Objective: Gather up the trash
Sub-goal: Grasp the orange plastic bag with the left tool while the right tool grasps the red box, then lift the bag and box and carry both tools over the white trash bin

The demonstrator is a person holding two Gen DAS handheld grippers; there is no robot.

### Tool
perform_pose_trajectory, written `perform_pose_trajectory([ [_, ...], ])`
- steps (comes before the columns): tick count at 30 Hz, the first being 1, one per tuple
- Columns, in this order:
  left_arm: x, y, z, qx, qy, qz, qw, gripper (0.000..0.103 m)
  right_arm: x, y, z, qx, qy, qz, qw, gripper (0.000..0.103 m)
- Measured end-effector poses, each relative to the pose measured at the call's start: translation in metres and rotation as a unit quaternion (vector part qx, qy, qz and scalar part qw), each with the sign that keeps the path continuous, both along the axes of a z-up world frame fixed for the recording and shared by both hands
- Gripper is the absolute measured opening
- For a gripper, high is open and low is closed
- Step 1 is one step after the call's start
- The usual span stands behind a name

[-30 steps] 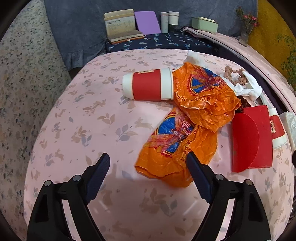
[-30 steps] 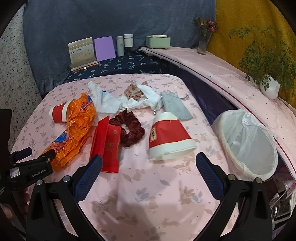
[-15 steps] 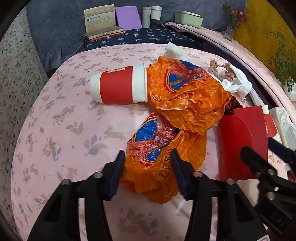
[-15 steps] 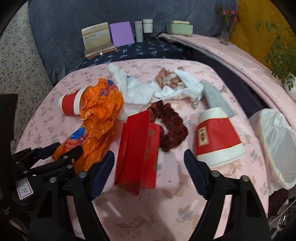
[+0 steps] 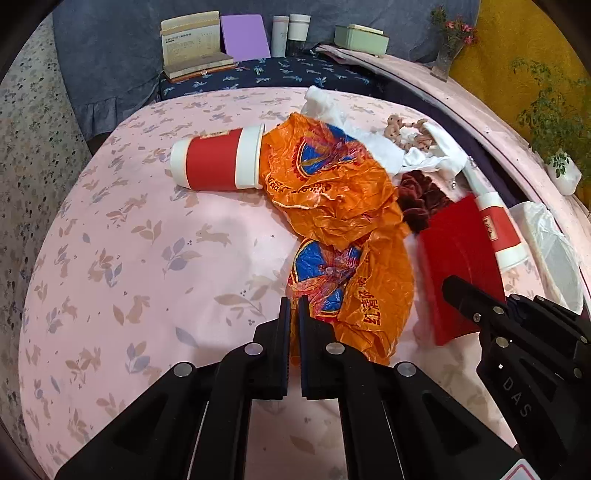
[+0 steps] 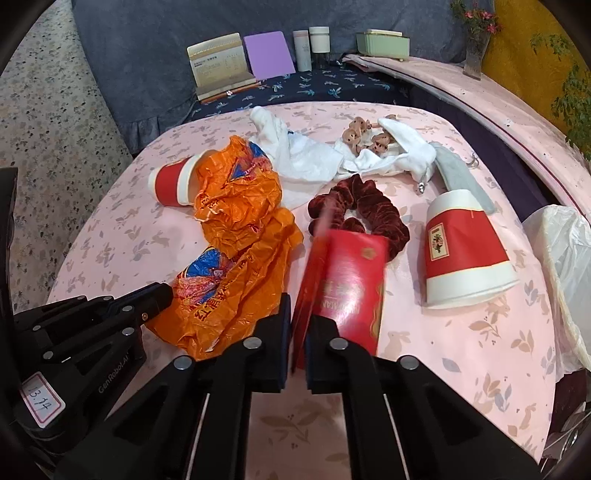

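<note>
Across a speckled floor and against a grey-blue curtain at twelve o'clock stands the table, draped in a pink rabbit-print cloth. Behind it runs a dark floral shelf with a book, a purple pad and two tumblers. At three o'clock in the right wrist view sits a bin lined with white plastic.

The crumpled orange plastic bag sprawls over the cloth's centre — the left gripper is pinched tight on its near edge. At ten o'clock of the bag lies a red paper cup; another cup lies at three o'clock. The right gripper is clamped on a red envelope, tilted up off the cloth — a maroon scrunchie lies just behind it.
</note>
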State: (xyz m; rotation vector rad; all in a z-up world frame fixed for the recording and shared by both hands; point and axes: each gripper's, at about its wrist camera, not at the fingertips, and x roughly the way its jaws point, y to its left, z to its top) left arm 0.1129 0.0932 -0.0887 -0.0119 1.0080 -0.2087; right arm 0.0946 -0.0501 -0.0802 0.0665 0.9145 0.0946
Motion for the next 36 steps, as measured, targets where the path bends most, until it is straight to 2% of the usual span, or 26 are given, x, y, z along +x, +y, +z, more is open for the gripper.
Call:
perform_pose_trajectory([
  [6, -0.021, -0.005, 0.029, -0.009, -0.026, -0.006, 0.9996, 0.002, -0.023, -0.017, 0.029, 0.004, -0.033, -0.016, 0.999, 0.001],
  [14, -0.049, -0.04, 0.077, -0.02, -0.077, -0.041, 0.9959, 0.002, -0.048, -0.052, 0.065, 0.014, -0.074, -0.05, 0.996, 0.001],
  [19, -0.058, -0.064, 0.095, -0.019, -0.099, -0.055, 0.9934, 0.002, -0.059, -0.077, 0.068, 0.02, -0.075, -0.075, 0.994, 0.001],
  [21, -0.058, -0.07, 0.1, -0.011, -0.108, -0.053, 0.9927, 0.002, -0.06, -0.084, 0.063, 0.024, -0.065, -0.079, 0.994, 0.006],
  [22, -0.057, -0.071, 0.101, -0.007, -0.111, -0.049, 0.9926, 0.002, -0.06, -0.085, 0.061, 0.027, -0.059, -0.081, 0.995, 0.027],
  [23, -0.056, -0.071, 0.102, -0.001, -0.114, -0.044, 0.9925, 0.002, -0.06, -0.088, 0.057, 0.035, -0.053, -0.081, 0.995, 0.06],
  [25, -0.05, -0.069, 0.102, 0.001, -0.114, -0.034, 0.9929, 0.002, -0.063, -0.091, 0.05, 0.05, -0.062, -0.081, 0.994, 0.082],
  [31, -0.04, -0.061, 0.1, 0.005, -0.112, -0.022, 0.9935, 0.002, -0.039, -0.085, 0.005, 0.049, -0.012, -0.064, 0.997, 0.08],
  [33, -0.037, -0.059, 0.097, 0.006, -0.108, -0.02, 0.994, 0.002, -0.03, -0.081, -0.011, 0.049, 0.008, -0.059, 0.997, 0.074],
  [35, -0.034, -0.058, 0.093, 0.007, -0.103, -0.019, 0.9944, 0.002, -0.025, -0.076, -0.024, 0.044, 0.025, -0.051, 0.997, 0.057],
  [36, -0.033, -0.058, 0.092, 0.008, -0.102, -0.018, 0.9946, 0.002, -0.023, -0.074, -0.029, 0.043, 0.032, -0.048, 0.997, 0.052],
])
